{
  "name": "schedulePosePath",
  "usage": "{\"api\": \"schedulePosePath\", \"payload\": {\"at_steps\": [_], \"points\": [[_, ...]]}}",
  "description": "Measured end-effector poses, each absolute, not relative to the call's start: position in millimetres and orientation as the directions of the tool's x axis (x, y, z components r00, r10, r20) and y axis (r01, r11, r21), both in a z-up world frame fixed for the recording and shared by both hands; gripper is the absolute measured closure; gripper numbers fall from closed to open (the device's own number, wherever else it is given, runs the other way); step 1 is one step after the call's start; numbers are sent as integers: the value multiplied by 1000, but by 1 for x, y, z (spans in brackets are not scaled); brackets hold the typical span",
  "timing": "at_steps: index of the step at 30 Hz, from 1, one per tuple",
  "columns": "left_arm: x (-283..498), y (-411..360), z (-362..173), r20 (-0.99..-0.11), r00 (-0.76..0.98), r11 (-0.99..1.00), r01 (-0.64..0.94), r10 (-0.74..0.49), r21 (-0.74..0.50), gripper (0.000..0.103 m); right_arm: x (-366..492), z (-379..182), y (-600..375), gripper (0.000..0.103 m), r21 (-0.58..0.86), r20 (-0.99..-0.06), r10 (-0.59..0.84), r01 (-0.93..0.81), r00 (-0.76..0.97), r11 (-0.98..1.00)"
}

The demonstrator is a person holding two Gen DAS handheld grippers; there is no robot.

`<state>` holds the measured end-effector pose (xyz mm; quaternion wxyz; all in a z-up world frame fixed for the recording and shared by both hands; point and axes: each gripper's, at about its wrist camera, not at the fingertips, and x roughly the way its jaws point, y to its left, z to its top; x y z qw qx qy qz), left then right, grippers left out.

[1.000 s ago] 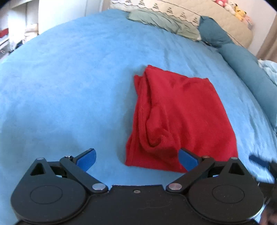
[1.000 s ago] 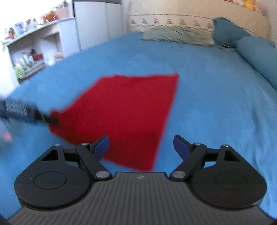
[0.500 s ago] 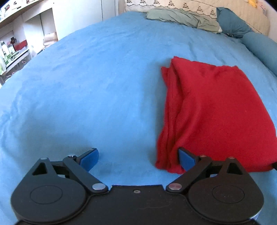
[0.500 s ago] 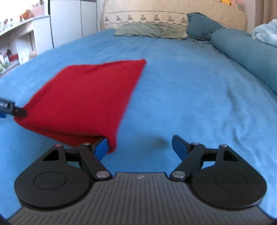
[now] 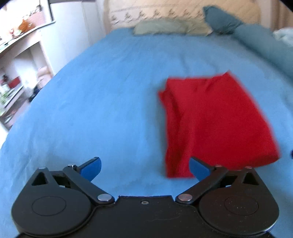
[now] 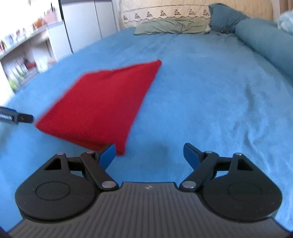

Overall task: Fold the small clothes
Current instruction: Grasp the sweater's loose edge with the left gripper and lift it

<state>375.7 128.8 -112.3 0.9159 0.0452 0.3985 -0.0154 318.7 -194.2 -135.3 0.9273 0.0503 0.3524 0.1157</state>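
1. The red garment [image 5: 216, 117] lies folded into a roughly rectangular pad on the blue bedspread [image 5: 95, 102], flat and held by neither tool. In the left wrist view its left edge shows several bunched, stacked folds, while the rest of its top is smooth; the picture is somewhat blurred.
2. In the right wrist view the same red garment [image 6: 102, 104] appears as a slanted four-sided shape, with one corner pointing up the bed and its near corner just beside the left blue fingertip of the right tool.
3. The left hand-held gripper [image 5: 144, 167] has its jaws spread wide with nothing between them. Its right blue fingertip [image 5: 198, 167] overlaps the near edge of the cloth in the picture; whether it touches cannot be told.
4. The right hand-held gripper [image 6: 149, 152] is likewise spread wide and empty, with bare bedspread between its fingertips.
5. At the left edge of the right wrist view, a dark tip of the other tool [image 6: 16, 117] sits just beside the garment's left corner.
6. At the head of the bed lie a pale green pillow [image 6: 170, 26], a dark teal pillow [image 6: 225, 17] and a long teal bolster [image 6: 267, 45] along the right side.
7. White shelves [image 6: 23, 60] with small items stand left of the bed.
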Motion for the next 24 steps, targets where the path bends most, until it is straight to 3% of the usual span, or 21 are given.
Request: {"api": "schedulePosePath", "payload": {"at_steps": [2,6,13,17,24], "points": [[386,134,-98,-730,678,995,101,-84,-20,0,326,-118,-197,0,206,-635,279,-190,721,960],[426,141,-85,-736,631,969,140,-245,-203,0,355,-94,-202,0,309,-619,340,-179,708,934],[492,137,-127,-790,537,950,79,-295,-301,3,421,-111,-198,0,411,-658,359,-84,662,908],[502,136,-157,-814,492,946,68,-309,-317,14,445,-136,-187,0,409,-689,351,-60,634,911],[503,142,-165,-769,526,920,70,-363,-387,18,460,-162,-181,0,453,-684,382,-49,621,890]]}}
